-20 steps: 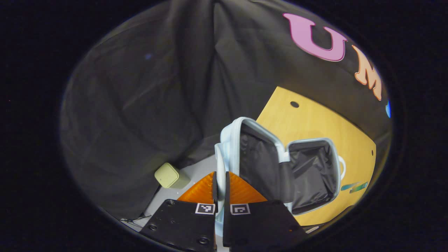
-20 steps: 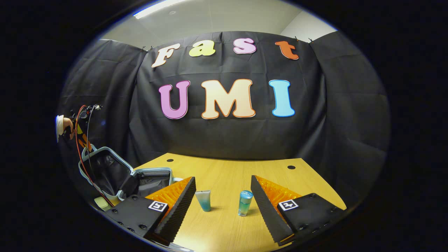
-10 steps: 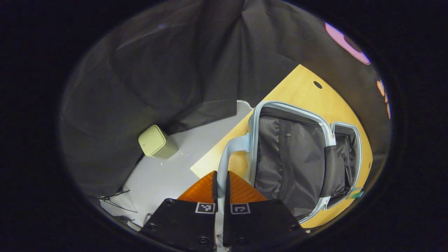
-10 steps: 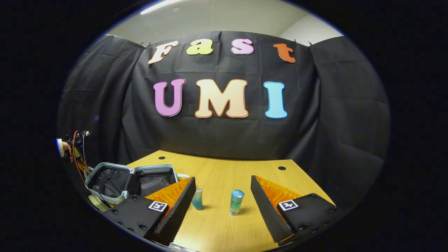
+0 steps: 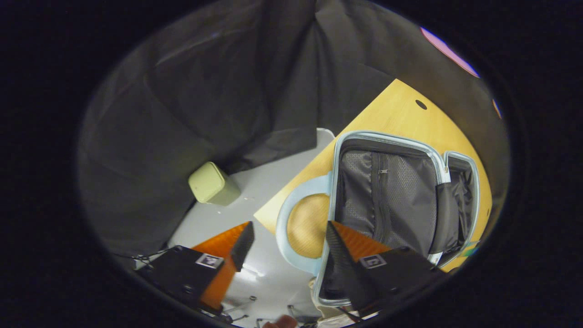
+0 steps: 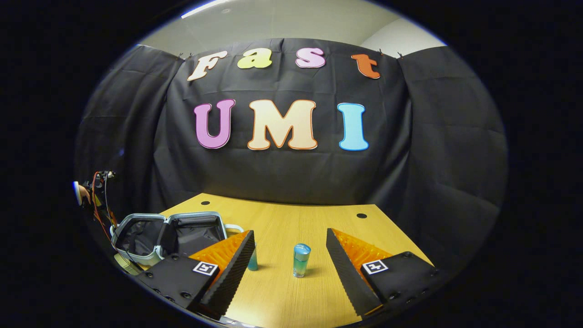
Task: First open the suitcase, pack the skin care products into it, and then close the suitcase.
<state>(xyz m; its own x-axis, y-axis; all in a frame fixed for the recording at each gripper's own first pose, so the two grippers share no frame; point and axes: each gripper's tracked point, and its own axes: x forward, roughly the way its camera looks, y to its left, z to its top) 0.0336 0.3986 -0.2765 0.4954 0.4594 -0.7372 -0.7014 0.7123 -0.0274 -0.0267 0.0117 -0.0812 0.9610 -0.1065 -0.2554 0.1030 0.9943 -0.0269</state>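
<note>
Suitcase [image 5: 391,196] count: one, lying open on the table [image 6: 314,228]. We count two skincare bottles [image 6: 300,260] standing there. Left gripper [image 5: 284,239] and right gripper [image 6: 290,255] jaws both spread, empty.

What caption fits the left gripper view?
Left gripper open above the handle of the opened suitcase.

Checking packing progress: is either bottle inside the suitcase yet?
No, the bottle and tube stand on the table, outside the open suitcase.
</note>
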